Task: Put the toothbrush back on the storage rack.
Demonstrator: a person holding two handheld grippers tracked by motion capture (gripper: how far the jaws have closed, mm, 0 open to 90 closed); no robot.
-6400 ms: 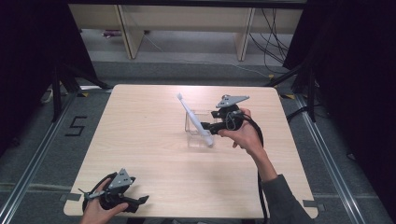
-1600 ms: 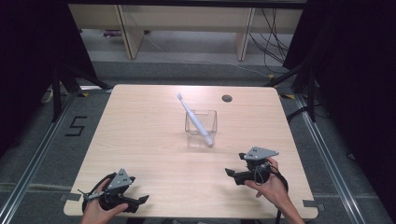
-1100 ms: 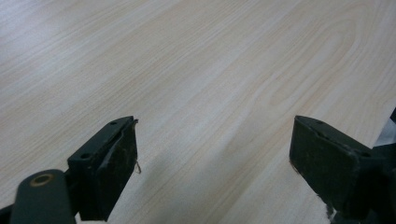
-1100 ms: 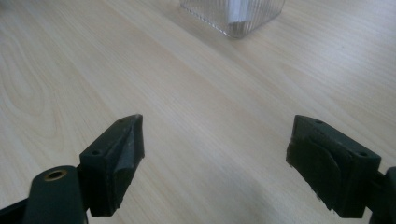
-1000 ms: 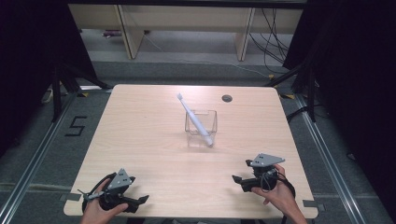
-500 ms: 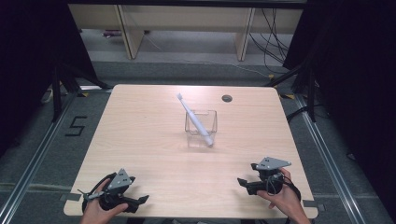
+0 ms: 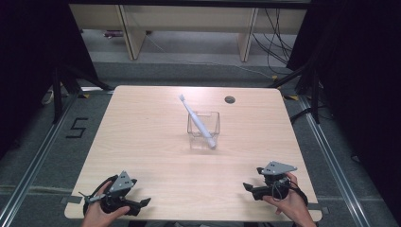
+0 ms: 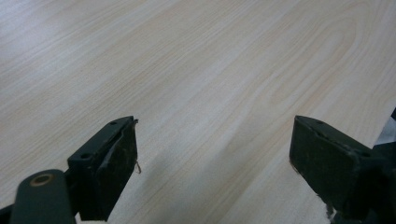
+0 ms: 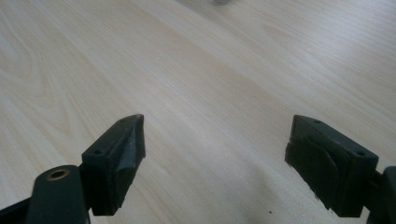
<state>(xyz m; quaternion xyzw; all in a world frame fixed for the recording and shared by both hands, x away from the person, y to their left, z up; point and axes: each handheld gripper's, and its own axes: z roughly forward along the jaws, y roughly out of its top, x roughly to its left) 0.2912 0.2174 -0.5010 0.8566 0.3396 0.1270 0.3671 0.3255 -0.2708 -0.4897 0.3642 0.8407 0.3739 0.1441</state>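
Note:
A clear square glass (image 7: 204, 129) stands near the middle of the light wooden table (image 7: 142, 137). A white toothbrush (image 7: 196, 120) leans in it, head up and to the far left. My left gripper (image 7: 144, 203) rests at the table's near left corner, held by a hand, jaws wide apart over bare wood (image 8: 210, 154). My right gripper (image 7: 247, 189) lies at the near right, also hand-held and open, with nothing between its jaws (image 9: 212, 163). The blurred base of the glass (image 9: 219, 2) peeks in at the top edge of the right gripper view.
A small round dark hole (image 7: 230, 100) sits in the table's far right part. Shelving (image 7: 189, 28) and cables (image 7: 279, 42) lie beyond the far edge. Black frame rails (image 7: 331, 156) run along both sides of the table.
The right gripper left the glass, drew back to the table's near right corner and settled there. The toothbrush stays leaning in the glass. The left gripper has not moved.

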